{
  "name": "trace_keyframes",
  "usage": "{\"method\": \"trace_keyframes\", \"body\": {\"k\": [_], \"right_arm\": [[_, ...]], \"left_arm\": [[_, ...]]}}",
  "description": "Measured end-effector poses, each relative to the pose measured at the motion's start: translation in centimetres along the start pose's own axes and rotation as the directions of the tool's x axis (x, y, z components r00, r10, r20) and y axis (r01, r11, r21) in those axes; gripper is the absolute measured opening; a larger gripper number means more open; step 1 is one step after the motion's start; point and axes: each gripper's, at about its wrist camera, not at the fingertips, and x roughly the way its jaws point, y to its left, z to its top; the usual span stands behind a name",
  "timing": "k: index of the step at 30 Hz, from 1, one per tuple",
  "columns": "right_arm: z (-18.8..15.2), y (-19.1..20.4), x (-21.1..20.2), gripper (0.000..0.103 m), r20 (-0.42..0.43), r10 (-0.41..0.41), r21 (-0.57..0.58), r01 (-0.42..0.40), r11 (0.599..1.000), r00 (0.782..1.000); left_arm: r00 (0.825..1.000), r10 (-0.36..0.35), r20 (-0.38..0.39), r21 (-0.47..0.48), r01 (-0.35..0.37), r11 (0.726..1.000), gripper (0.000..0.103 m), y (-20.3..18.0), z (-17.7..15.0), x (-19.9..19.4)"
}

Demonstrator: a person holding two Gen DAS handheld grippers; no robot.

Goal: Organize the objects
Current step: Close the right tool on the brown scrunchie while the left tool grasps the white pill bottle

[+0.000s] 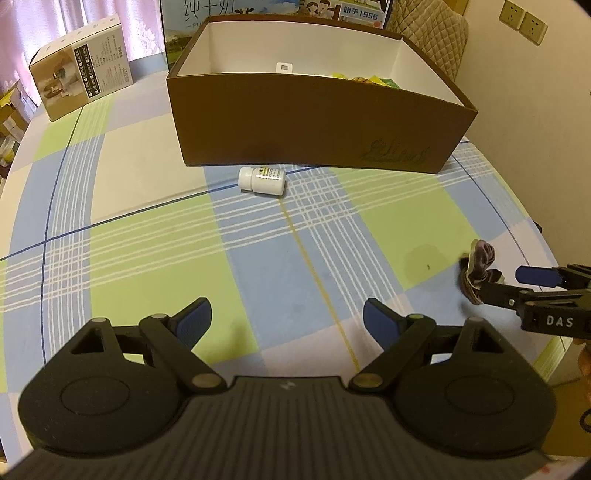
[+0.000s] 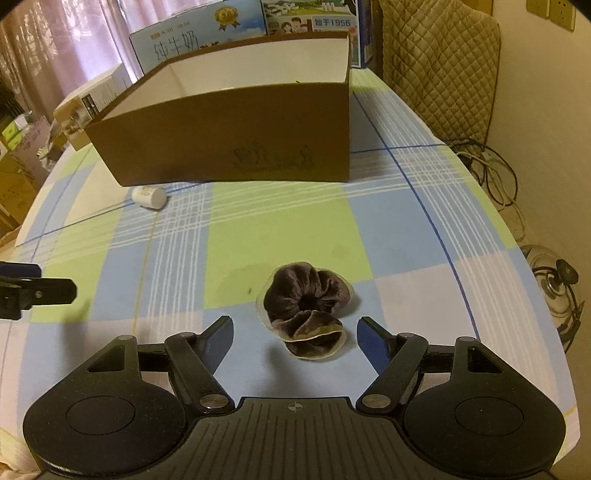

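Observation:
A brown open box [image 1: 314, 122] stands at the far side of the checked tablecloth; it also shows in the right wrist view [image 2: 229, 136]. A white pill bottle [image 1: 261, 180] lies on its side just in front of the box, also visible in the right wrist view [image 2: 149, 196]. A dark purple velvet scrunchie [image 2: 306, 310] lies on the cloth. My right gripper [image 2: 295, 332] is open, its fingers on either side of the scrunchie's near part, not gripping it. My left gripper [image 1: 287, 317] is open and empty, well short of the bottle.
Yellow and green items [image 1: 365, 78] lie inside the box at the right. A small carton [image 1: 83, 86] stands at the far left, milk cartons [image 2: 195, 33] behind the box. A quilted chair [image 2: 439, 70] and cables [image 2: 491, 166] are to the right of the table.

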Motion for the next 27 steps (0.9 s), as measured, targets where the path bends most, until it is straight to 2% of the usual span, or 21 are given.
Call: {"method": "trace_keyframes", "body": {"k": [12,20,25,27], "right_arm": [[0.4,-0.7,1.6,0.072,-0.011,-0.015,-0.014,0.015,1.000,1.000],[0.8,-0.4,2.7,0.071,0.006,-0.027,-0.074,0.027,0.997,1.000],[0.9,-0.1,3.5,0.060,0.005,-0.015,-0.120,0.015,0.993,1.000],[1.0,-0.1,3.7,0.052,0.005,-0.005,-0.134,0.006,0.991,1.000]], "left_arm": [[1.000,0.012,-0.007,-0.012,-0.012,1.000,0.087,0.3,0.4,0.4],[1.000,0.018,-0.011,-0.021,-0.019,1.000,0.087,0.2,0.7,0.9],[1.000,0.021,-0.011,-0.026,-0.021,0.999,0.087,0.2,0.9,1.2],[1.000,0.021,-0.011,-0.028,-0.021,0.999,0.087,0.2,1.1,1.4]]}}
